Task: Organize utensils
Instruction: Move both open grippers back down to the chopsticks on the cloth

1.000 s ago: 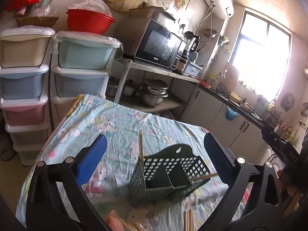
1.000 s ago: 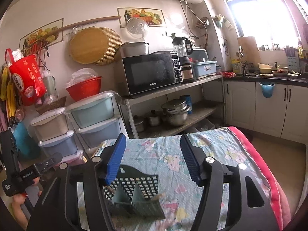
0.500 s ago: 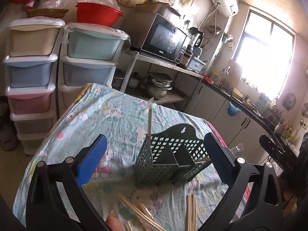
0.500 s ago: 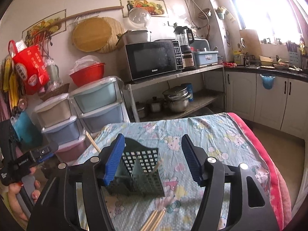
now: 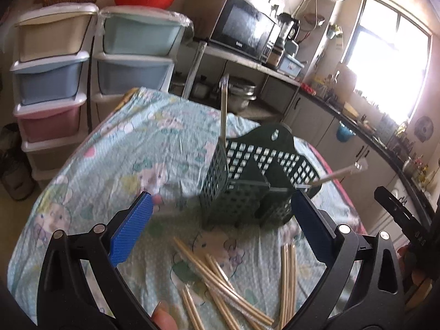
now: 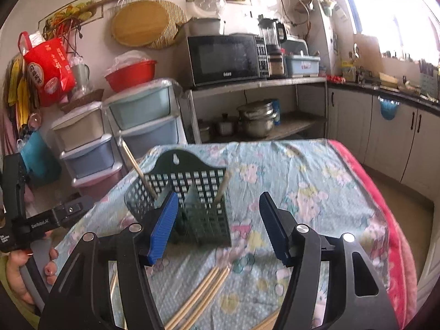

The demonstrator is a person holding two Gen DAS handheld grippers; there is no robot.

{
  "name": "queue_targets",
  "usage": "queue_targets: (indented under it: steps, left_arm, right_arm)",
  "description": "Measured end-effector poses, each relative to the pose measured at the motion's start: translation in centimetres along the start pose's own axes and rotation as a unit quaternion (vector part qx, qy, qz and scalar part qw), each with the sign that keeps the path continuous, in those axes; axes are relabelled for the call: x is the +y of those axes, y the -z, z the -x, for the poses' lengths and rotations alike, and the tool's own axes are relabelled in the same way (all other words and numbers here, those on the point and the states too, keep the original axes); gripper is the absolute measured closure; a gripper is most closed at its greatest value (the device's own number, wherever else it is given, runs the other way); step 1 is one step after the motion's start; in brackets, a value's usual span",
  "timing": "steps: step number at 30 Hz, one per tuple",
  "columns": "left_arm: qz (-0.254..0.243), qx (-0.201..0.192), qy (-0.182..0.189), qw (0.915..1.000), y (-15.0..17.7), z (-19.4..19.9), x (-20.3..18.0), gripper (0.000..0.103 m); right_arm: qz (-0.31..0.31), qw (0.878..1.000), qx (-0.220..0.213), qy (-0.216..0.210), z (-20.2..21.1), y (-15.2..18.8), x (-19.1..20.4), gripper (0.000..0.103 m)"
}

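Standing here in the kitchen, both claws are hovering over the bench, which is covered with a pale blue cartoon-print cloth. The left claw has its blue-padded fingers spread wide with nothing between them, and the right claw is gaping the same way, also holding nothing.

The thing being sorted into is a dark green perforated plastic utensil caddy with a hanging hole in its tall back panel and dividers splitting it into compartments. It stands upright on the cloth, just ahead of both claws. One light wooden chopstick stands nearly upright at the caddy's left end, and another one leans way out over the right end — can't tell exactly which compartment either sits in. In the right wrist view the same two sticks poke out of opposite ends.

Loose on the cloth near the claws is a scattered bunch of wooden chopsticks fanned out diagonally, plus a tidier parallel bundle just to the right of them — some look wrapped in clear sleeves.

Background stuff: stacked pastel plastic drawers, a red bowl on top, and a black microwave on a metal shelf.
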State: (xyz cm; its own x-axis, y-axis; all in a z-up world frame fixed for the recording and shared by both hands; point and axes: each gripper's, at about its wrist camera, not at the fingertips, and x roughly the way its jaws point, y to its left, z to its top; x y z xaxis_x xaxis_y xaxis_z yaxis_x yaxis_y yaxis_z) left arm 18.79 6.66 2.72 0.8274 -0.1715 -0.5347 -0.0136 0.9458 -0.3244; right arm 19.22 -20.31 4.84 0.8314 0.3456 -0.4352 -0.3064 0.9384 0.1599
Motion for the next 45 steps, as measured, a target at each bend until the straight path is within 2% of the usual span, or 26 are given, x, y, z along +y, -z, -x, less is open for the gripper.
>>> queue_targets:
  steps: [4,19,24,29,35,36,38,40,42,45]
  left_arm:
    - [0.006,0.026,-0.008,0.9996,1.2,-1.3,0.2,0.011]
    - [0.019,0.077,-0.025,0.9965,2.7,-4.3,1.8,0.011]
    - [0.03,0.102,-0.021,0.9941,3.7,-5.4,2.6,0.011]
    - [0.052,0.135,-0.01,0.9894,4.8,-6.9,3.2,0.011]
    - [0.066,0.146,0.002,0.9871,5.2,-7.6,3.8,0.011]
    - [0.076,0.147,0.002,0.9863,5.3,-7.7,4.2,0.013]
    - [0.09,0.153,0.009,0.9841,5.4,-7.9,4.7,0.022]
    - [0.098,0.158,0.014,0.9824,5.5,-8.1,4.9,0.024]
    - [0.104,0.163,0.016,0.9809,5.7,-8.4,5.1,0.027]
    - [0.108,0.166,0.016,0.9801,5.8,-8.6,5.3,0.029]
  right_arm:
    - [-0.003,1.0,0.021,-0.003,-0.8,0.9,-0.4,0.044]
    - [-0.005,0.996,0.09,-0.012,-4.8,3.3,-1.3,0.044]
    - [-0.004,0.993,0.118,-0.015,-6.2,4.0,-1.2,0.044]
    - [0.007,0.986,0.164,-0.012,-8.2,5.3,-0.8,0.044]
    - [-0.016,0.98,0.198,-0.016,-9.6,6.7,-1.6,0.045]
    - [-0.017,0.979,0.203,-0.012,-9.8,6.9,-1.7,0.046]
    - [-0.021,0.978,0.208,-0.015,-9.9,7.1,-1.9,0.049]
    - [-0.026,0.977,0.21,-0.019,-9.9,7.1,-2.0,0.052]
    - [-0.031,0.976,0.214,-0.019,-10.1,7.4,-2.3,0.059]
    - [-0.044,0.974,0.223,-0.022,-10.5,7.8,-2.8,0.063]
